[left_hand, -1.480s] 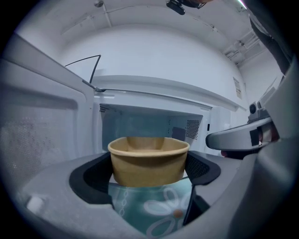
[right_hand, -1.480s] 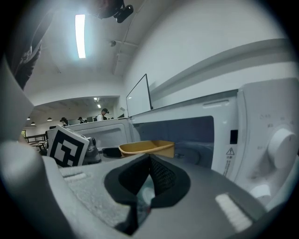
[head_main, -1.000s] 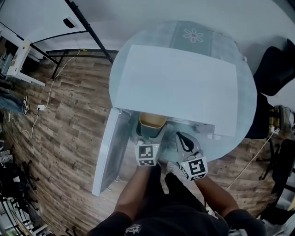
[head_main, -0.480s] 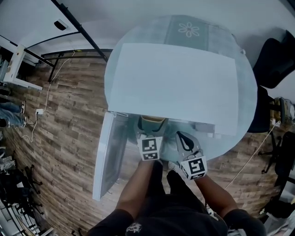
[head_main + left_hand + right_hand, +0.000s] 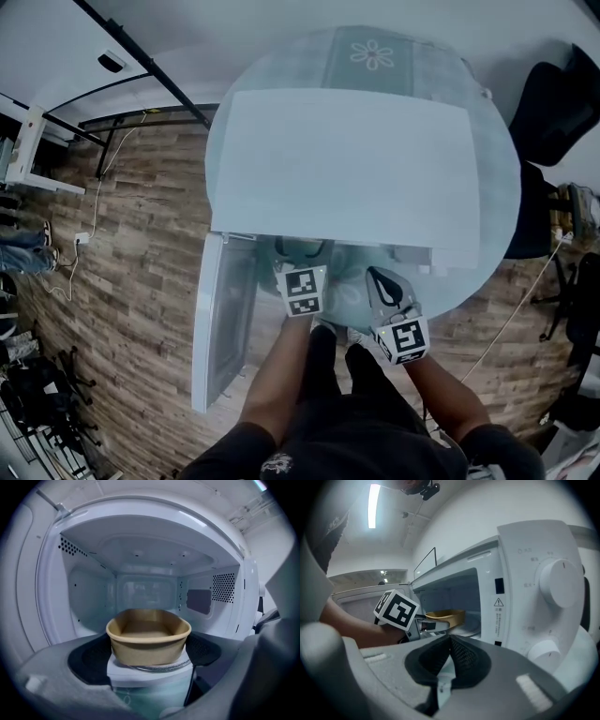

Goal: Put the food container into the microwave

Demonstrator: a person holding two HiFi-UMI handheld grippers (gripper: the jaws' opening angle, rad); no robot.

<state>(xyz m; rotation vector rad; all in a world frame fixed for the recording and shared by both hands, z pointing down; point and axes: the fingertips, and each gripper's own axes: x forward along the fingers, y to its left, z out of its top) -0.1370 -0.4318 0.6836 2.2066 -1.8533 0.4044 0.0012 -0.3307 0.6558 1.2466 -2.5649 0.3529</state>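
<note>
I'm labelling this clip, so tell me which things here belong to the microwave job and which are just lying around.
Part of the job:
food container, held in the left gripper
microwave, with its door open

Just lying about:
right gripper, shut and empty
black chair
flower-print mat on the table

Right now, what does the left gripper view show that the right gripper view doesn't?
Only the left gripper view: the microwave cavity head-on, vent holes, and the left gripper with fingers against both sides of the food container. Only the right gripper view: the control dials, the left gripper's marker cube, the right gripper shut and empty. Both: the food container at the open microwave.
</note>
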